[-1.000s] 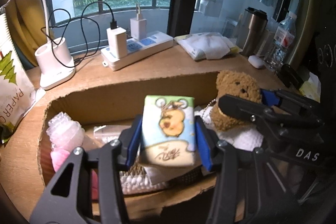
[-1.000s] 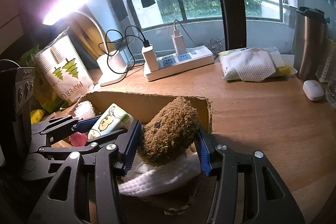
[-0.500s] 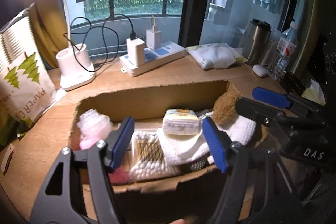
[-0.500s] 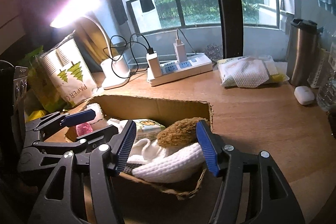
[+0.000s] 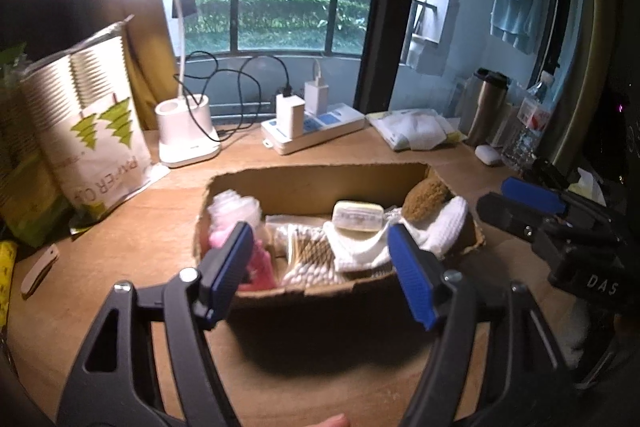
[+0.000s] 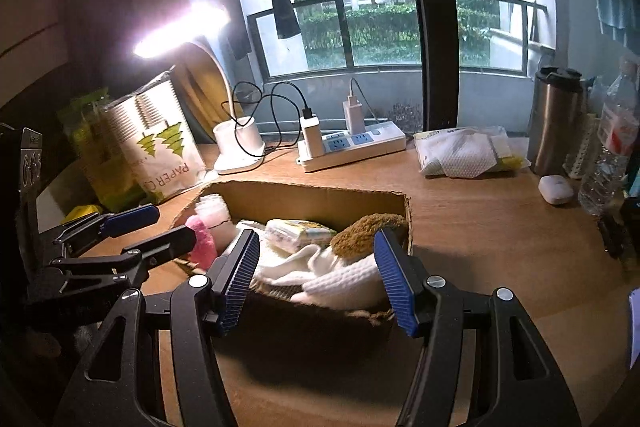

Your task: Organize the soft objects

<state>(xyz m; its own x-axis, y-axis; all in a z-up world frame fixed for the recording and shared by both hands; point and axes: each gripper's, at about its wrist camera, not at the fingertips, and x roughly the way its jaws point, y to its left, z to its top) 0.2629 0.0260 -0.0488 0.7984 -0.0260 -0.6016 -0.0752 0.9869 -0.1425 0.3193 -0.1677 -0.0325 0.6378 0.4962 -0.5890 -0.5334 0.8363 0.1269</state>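
White bag (image 5: 96, 147) reads "PAPER".

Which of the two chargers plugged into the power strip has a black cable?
The bigger, squarer charger at the strip's lamp end. Its cable is black; the slimmer charger beside it has a pale one.

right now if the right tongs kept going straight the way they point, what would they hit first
Most likely the white cloth piled at the near end of the cardboard box, beside the brown plush toy. The open right tongs frame it with nothing between. Depth is unclear, so the box's near rim might come first.
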